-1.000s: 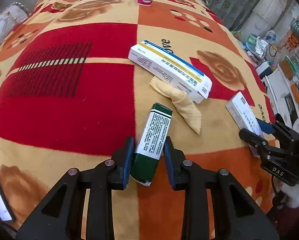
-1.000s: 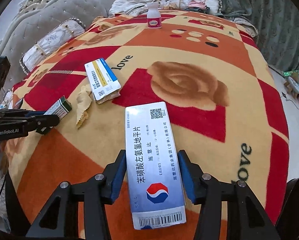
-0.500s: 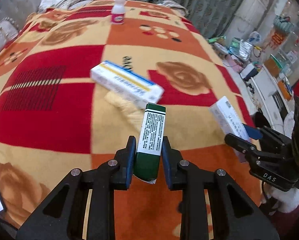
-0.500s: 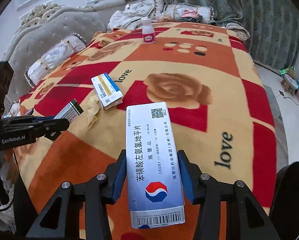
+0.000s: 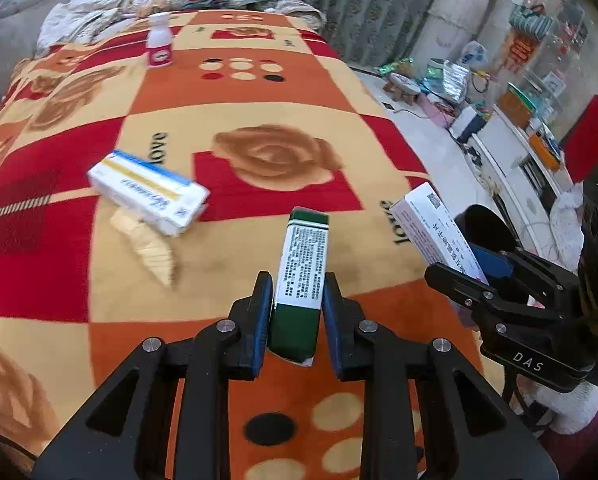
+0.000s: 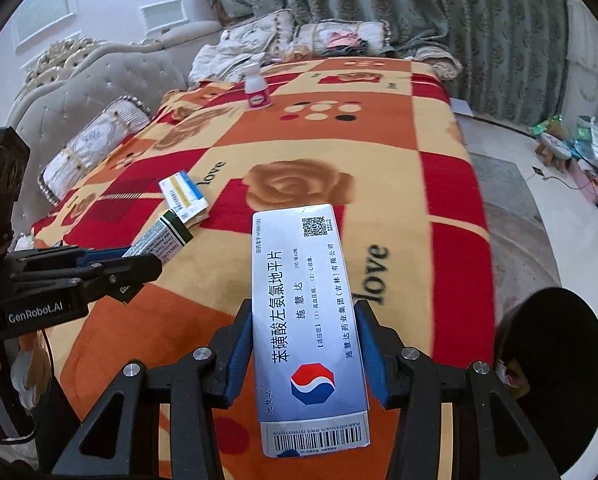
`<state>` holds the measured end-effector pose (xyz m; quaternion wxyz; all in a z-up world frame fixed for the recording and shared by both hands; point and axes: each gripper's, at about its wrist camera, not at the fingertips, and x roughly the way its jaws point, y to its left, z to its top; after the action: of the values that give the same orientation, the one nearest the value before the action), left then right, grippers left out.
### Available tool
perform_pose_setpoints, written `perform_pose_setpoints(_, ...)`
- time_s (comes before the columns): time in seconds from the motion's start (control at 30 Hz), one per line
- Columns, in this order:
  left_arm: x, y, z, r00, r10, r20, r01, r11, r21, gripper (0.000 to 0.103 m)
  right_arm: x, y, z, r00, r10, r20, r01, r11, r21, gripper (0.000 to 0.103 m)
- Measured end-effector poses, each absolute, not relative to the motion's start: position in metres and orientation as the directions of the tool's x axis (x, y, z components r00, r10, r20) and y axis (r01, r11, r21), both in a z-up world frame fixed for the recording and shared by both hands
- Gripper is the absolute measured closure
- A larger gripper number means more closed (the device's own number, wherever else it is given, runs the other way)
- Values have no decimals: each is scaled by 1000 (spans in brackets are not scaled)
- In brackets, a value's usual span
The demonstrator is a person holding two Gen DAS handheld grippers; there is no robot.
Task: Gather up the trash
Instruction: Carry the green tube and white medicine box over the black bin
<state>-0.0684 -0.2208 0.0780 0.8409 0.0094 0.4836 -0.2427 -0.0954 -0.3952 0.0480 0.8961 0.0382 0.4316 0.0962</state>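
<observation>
My left gripper (image 5: 297, 280) is shut on a dark green and white medicine box (image 5: 305, 252), which it holds above the patterned blanket (image 5: 259, 100). My right gripper (image 6: 303, 312) is shut on a long white and blue medicine box (image 6: 305, 300), also lifted off the blanket. In the left wrist view the right gripper (image 5: 459, 264) with its box (image 5: 427, 220) is at the right. In the right wrist view the left gripper (image 6: 139, 258) with the green box (image 6: 163, 236) is at the left. On the blanket lie a white box with a yellow and blue stripe (image 5: 147, 192), a crumpled beige paper (image 5: 149, 244) and an upright white bottle (image 5: 159, 42).
A dark round object (image 6: 555, 360) stands beyond the bed's right edge, close to my right gripper. Pillows and a tufted headboard (image 6: 99, 80) lie at the far left. Curtains hang behind the bed. The floor (image 6: 539, 220) at the right holds clutter and a low white cabinet (image 5: 511, 160).
Both grippers have lifted their boxes off the blanket and drawn back toward the bed's near right corner. The striped box, the paper and the bottle now look farther away.
</observation>
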Motion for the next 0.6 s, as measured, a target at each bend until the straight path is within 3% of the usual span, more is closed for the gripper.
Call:
perform_pose_setpoints(0.3,-77,-265,82,402,-422,-813,485,851,-201,83,-109,-433,51,627,167,-761,-63,984,165,56)
perform_pose_setpoints(0.6,-66,-245,79,409,-391,-825,442,876,-196,85,-115,-443,48,629,182,-756,-50,980,194,56)
